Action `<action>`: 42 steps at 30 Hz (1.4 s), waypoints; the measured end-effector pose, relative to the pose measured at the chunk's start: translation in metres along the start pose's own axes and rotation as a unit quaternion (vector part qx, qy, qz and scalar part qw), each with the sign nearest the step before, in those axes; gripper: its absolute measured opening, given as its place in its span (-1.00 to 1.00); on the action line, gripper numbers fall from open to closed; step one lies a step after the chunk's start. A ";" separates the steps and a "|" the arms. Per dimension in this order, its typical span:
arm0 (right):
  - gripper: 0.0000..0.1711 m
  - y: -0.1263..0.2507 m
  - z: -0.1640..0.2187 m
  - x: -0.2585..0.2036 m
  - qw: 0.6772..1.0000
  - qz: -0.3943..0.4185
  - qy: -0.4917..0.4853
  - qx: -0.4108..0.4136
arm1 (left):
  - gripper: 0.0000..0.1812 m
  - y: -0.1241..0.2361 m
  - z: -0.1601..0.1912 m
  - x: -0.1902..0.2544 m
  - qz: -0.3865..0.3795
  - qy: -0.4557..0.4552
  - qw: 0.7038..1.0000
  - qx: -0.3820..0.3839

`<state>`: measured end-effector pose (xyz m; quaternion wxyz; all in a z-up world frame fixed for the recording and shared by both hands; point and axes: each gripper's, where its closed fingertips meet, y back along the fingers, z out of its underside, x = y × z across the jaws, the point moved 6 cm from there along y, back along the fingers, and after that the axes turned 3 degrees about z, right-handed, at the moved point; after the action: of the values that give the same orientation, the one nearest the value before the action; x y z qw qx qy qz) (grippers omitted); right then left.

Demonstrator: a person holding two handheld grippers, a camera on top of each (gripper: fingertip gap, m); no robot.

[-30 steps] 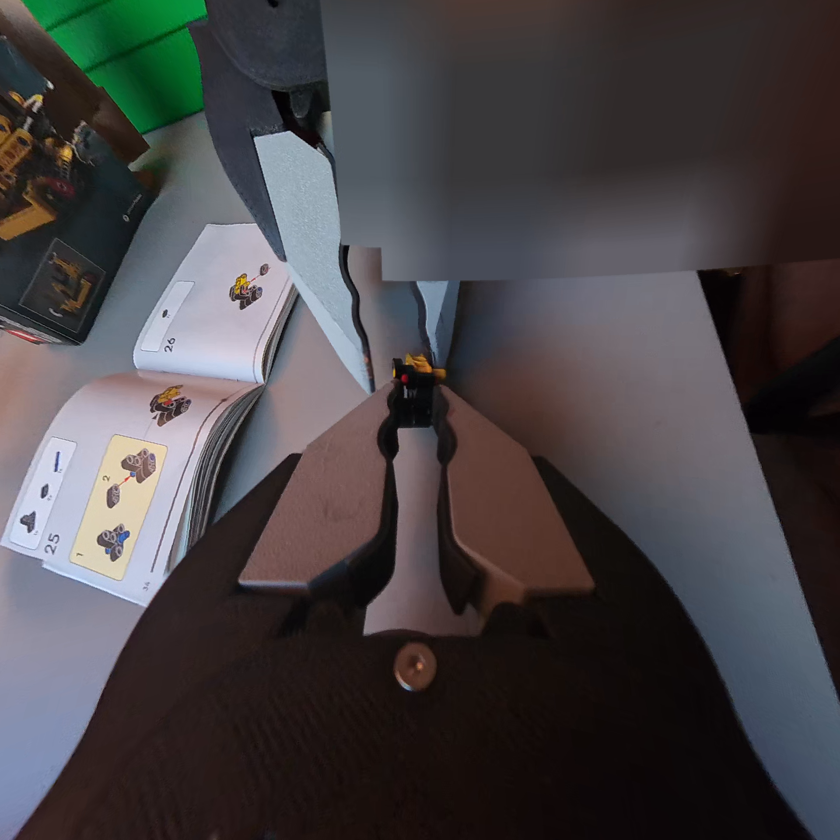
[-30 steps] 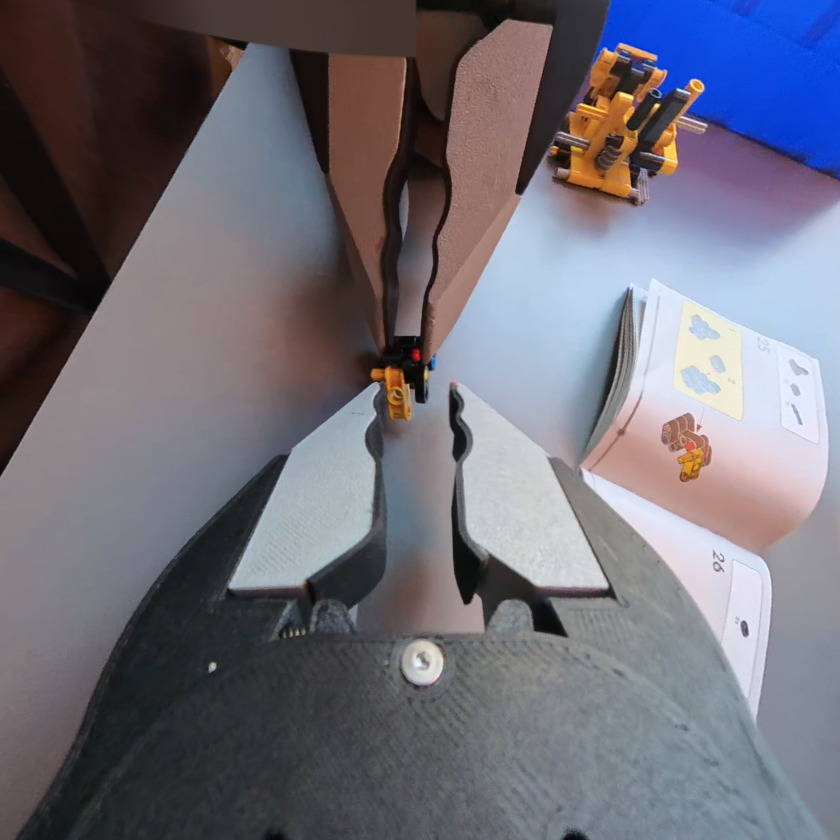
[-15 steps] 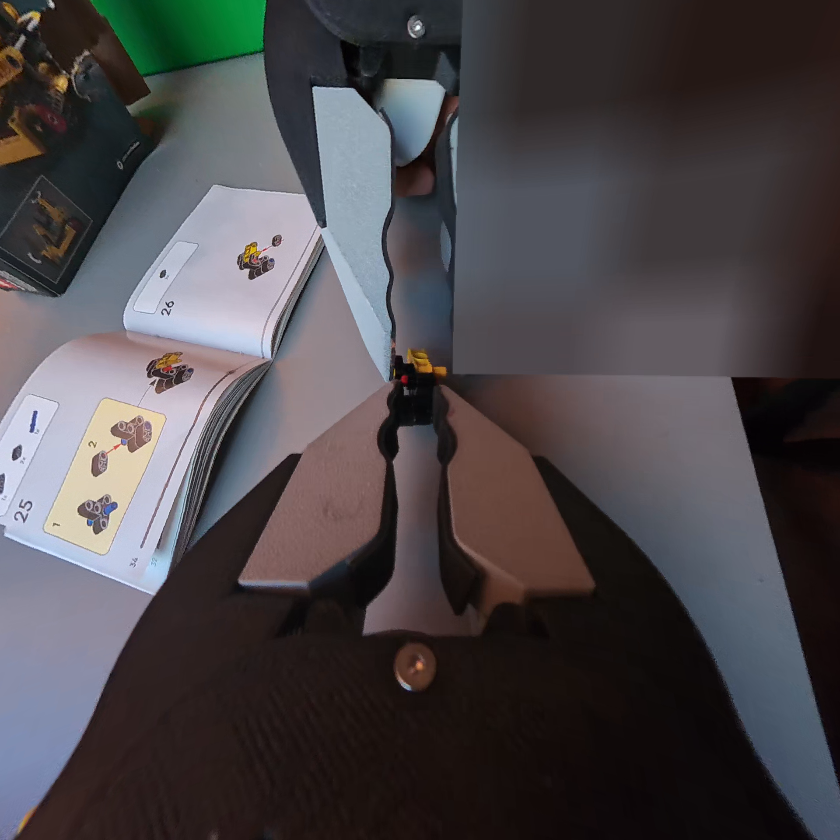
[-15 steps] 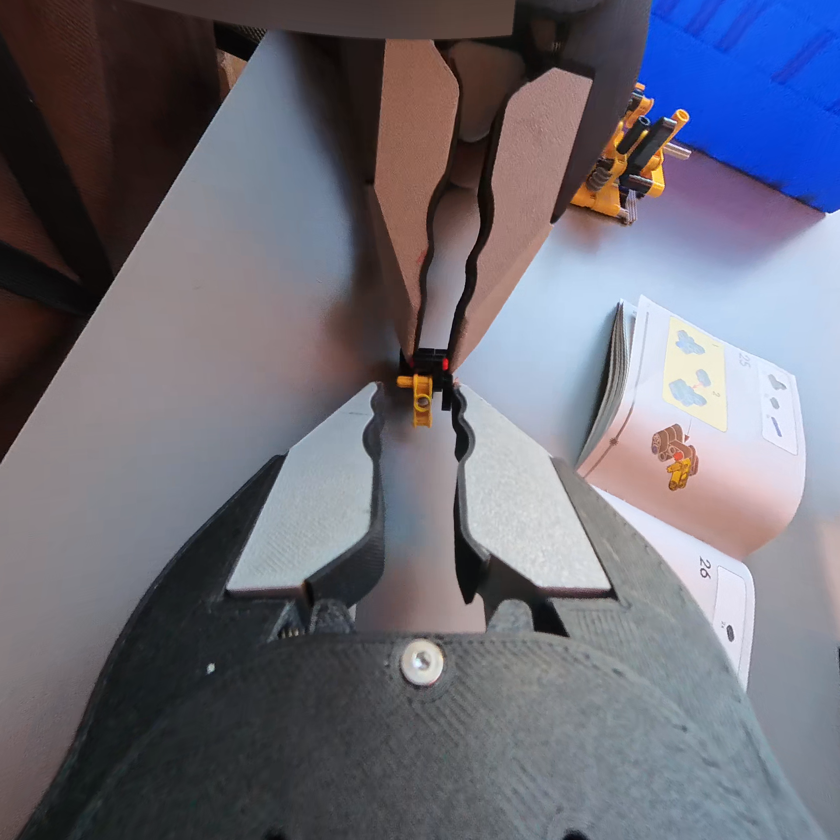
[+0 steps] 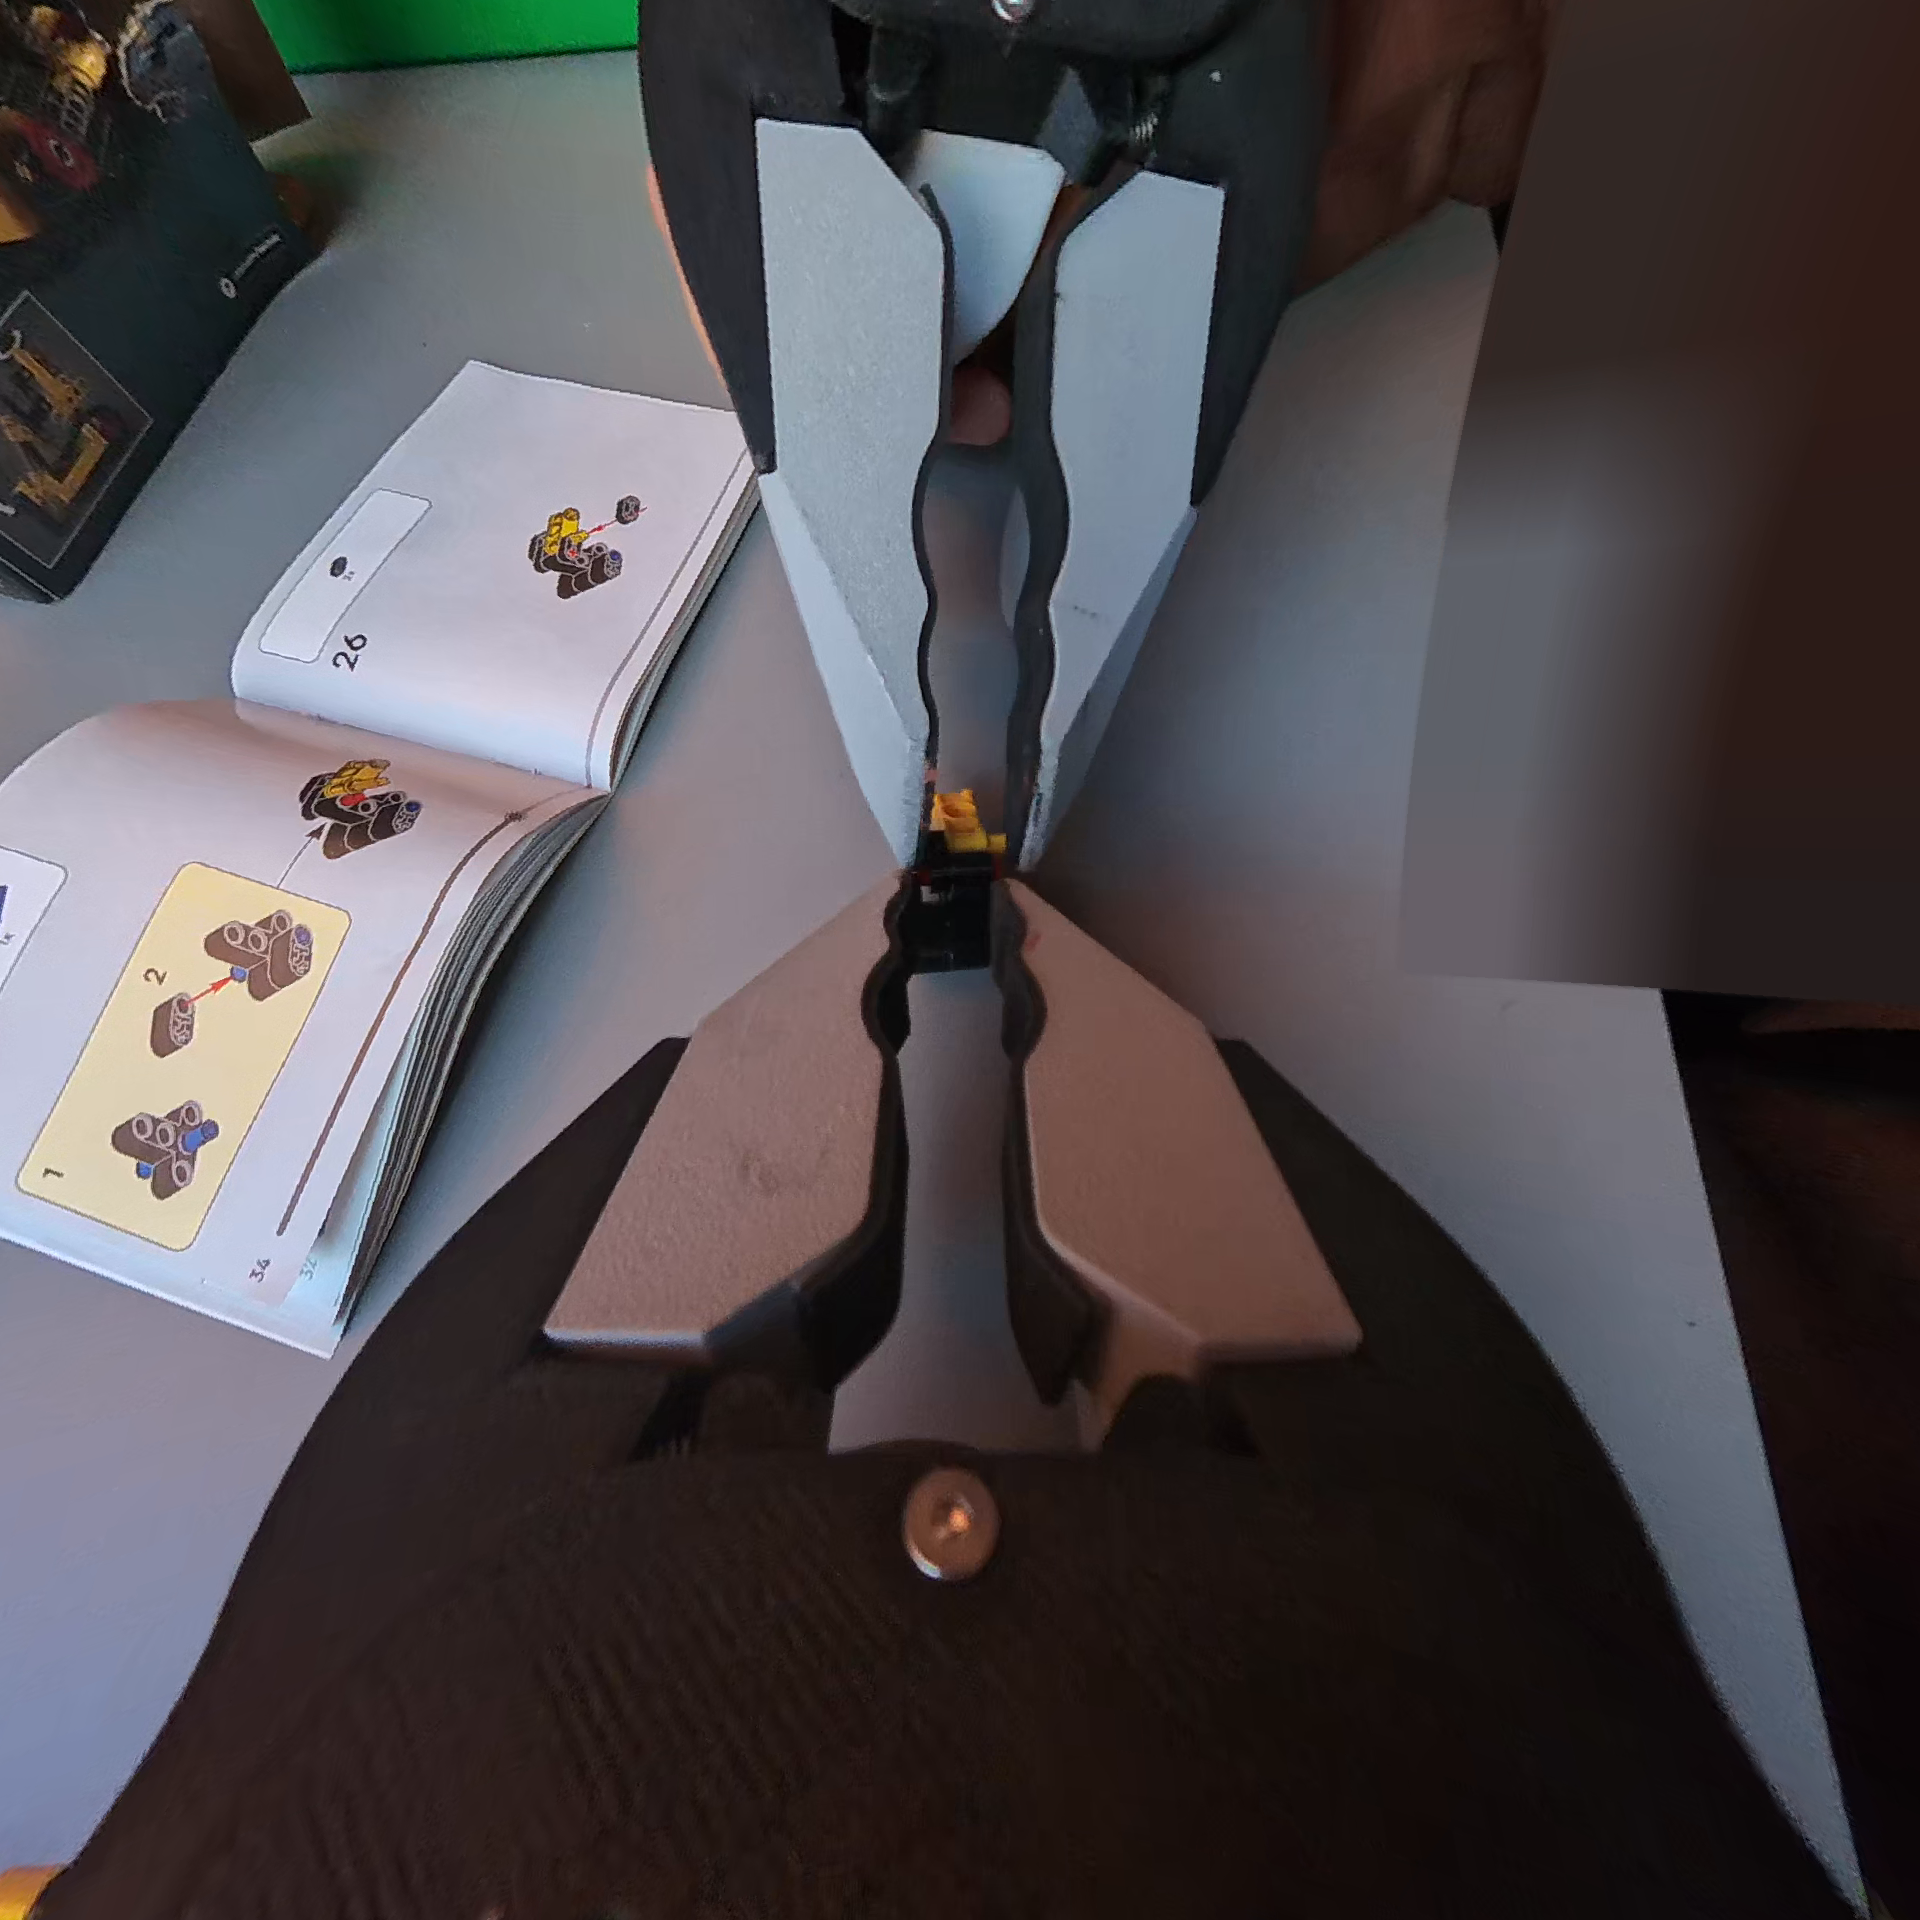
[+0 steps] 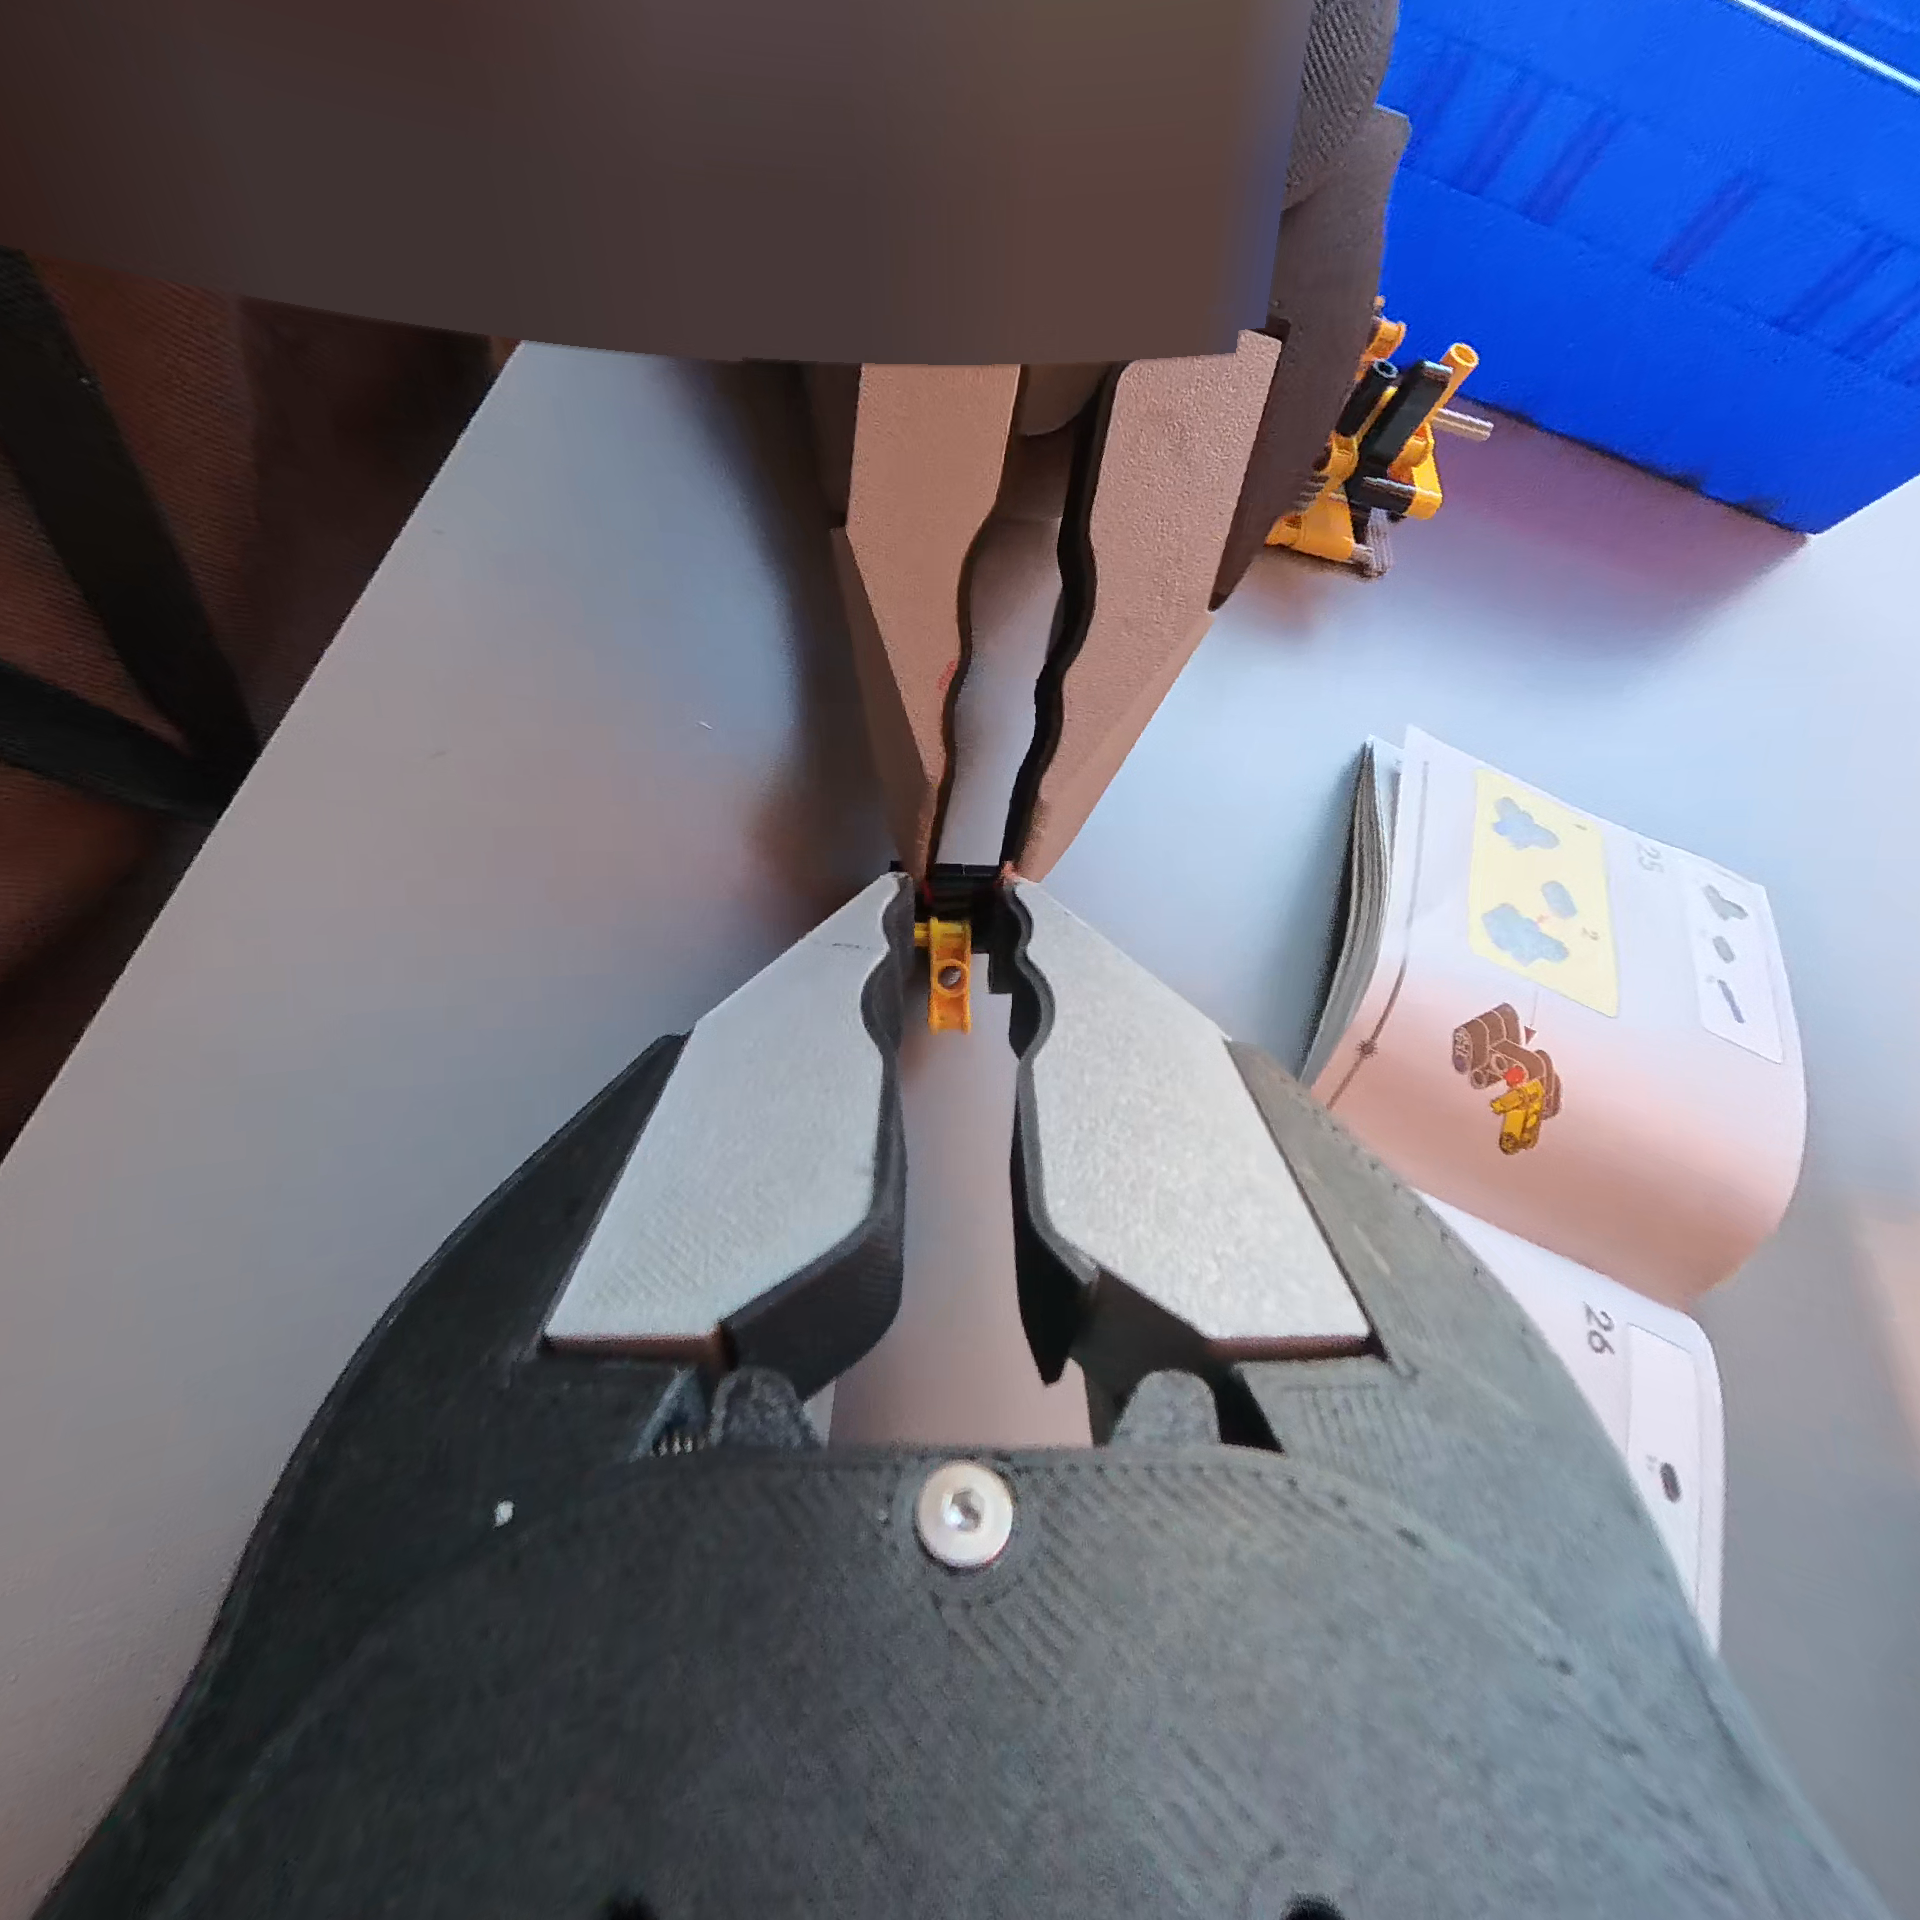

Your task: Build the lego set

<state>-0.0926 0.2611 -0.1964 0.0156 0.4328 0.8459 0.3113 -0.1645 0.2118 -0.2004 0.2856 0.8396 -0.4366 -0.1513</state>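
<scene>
A small black lego assembly [image 5: 948, 923] with a yellow connector [image 5: 961, 821] is held above the grey table [image 5: 1299, 727]. My left gripper [image 5: 945, 914] is shut on its black end. My right gripper [image 6: 954, 920] faces it tip to tip, and its fingers are closed around the other end, with the yellow connector [image 6: 948, 975] lying between them. The right gripper also shows in the left wrist view [image 5: 974, 831], and the left gripper shows in the right wrist view [image 6: 964, 862]. A red pin is just visible at the joint.
An open instruction booklet [image 5: 312, 883] lies on the table beside the grippers; it also shows in the right wrist view [image 6: 1558, 1039]. A dark lego box [image 5: 94, 312] stands at the far left. A yellow partly built model [image 6: 1371, 468] sits by a blue bin [image 6: 1662, 229]. The table edge [image 6: 312, 727] is close. Only a small space, under 4 cm, lies between the two pairs of fingers.
The right gripper has moved in toward the left gripper and narrowed its fingers around the assembly, the yellow connector now between them. The left gripper kept its hold.
</scene>
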 end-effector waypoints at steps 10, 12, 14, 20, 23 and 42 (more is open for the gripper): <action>-0.89 0.000 0.001 0.000 0.999 -0.049 -0.021 0.002 | -0.89 -0.002 0.000 0.005 0.016 -0.010 1.000 -0.008; -0.91 0.001 0.000 0.001 0.998 -0.060 -0.028 0.009 | -0.89 -0.002 -0.001 0.006 0.018 -0.012 1.000 -0.008; -0.91 0.001 0.001 0.001 0.997 -0.068 -0.035 0.008 | -0.89 -0.003 -0.001 0.007 0.017 -0.013 1.000 -0.008; -0.92 0.005 0.003 0.003 0.996 -0.065 -0.052 0.008 | -0.90 -0.003 -0.002 0.007 0.013 -0.018 1.000 -0.002; -0.99 0.007 0.004 0.006 0.997 -0.056 -0.055 0.011 | -0.90 -0.003 -0.002 0.007 0.013 -0.017 1.000 -0.002; -0.76 0.043 0.038 -0.034 0.989 0.018 -0.120 -0.089 | -0.89 0.003 0.005 -0.010 -0.002 0.082 0.997 0.000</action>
<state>-0.0290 0.2739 -0.2117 0.1496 0.4792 0.7988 0.3317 -0.1744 0.2166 -0.2019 0.3202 0.8502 -0.4097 -0.0830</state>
